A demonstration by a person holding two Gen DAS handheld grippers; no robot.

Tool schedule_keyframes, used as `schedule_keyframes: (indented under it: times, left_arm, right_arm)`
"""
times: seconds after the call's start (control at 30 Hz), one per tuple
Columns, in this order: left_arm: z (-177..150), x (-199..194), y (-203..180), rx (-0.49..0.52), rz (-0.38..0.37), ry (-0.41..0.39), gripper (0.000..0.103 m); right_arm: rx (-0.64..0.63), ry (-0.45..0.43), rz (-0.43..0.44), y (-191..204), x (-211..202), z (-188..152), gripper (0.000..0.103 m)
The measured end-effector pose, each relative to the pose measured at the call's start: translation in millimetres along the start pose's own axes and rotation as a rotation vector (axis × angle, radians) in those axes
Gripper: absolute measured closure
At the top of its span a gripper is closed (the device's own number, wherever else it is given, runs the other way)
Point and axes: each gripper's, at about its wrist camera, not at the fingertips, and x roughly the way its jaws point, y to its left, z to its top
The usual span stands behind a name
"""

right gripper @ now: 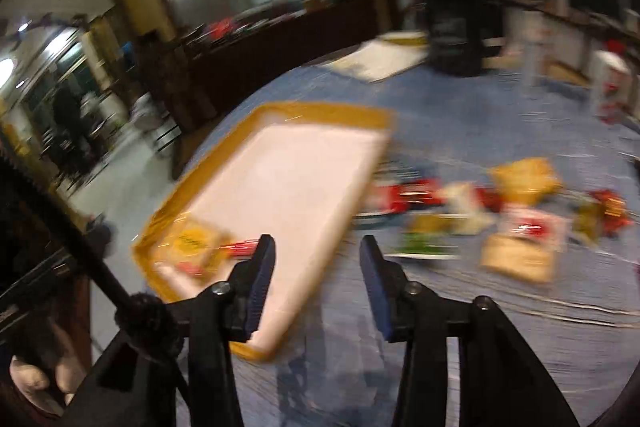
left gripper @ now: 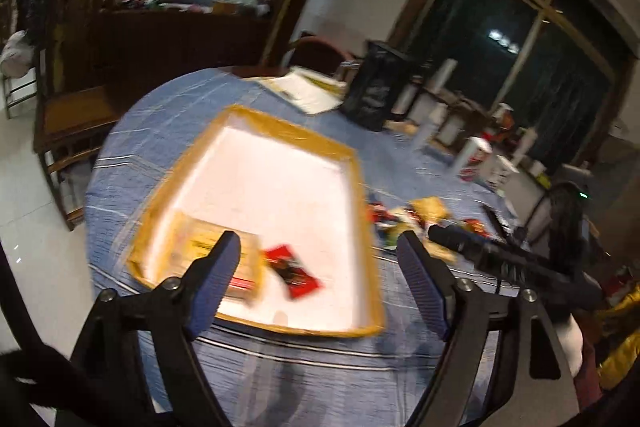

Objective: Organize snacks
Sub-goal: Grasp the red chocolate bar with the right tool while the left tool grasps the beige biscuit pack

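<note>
Left claw (left gripper: 318, 245) spread, empty, above the white yellow-rimmed tray's (left gripper: 362, 331) near edge; red snack packet (left gripper: 294, 271) between its fingers. Right claw (right gripper: 318, 251) spread, empty; loose snack pile (right gripper: 480, 219) ahead-right on blue-clothed bench (right gripper: 460, 367).

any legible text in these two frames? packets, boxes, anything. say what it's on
None readable; both views are motion-blurred.
yellow packet in the tray: dark print, blurred.
red packet in the tray: dark marks, illegible.
loose snacks on the blue cloth: red and white labels, smeared.
white carton at the back: red print, too blurred.
</note>
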Motion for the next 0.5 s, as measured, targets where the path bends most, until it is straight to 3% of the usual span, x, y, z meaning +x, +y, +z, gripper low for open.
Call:
schedule_keyframes:
  times: [0.2, 0.33, 0.5]
  left_arm:
    - [-20, 7, -48, 0.057, -0.118, 0.038, 0.021]
    - [-31, 17, -68, 0.104, -0.126, 0.069, 0.021]
    - [-37, 22, -77, 0.130, -0.103, 0.097, 0.021]
  right_arm:
    - [0.146, -0.029, -0.248, -117, -49, -24, 0.054]
    - [0.199, 0.002, -0.456, -199, -62, -30, 0.054]
    - [0.354, 0.070, -0.494, -298, -53, -46, 0.054]
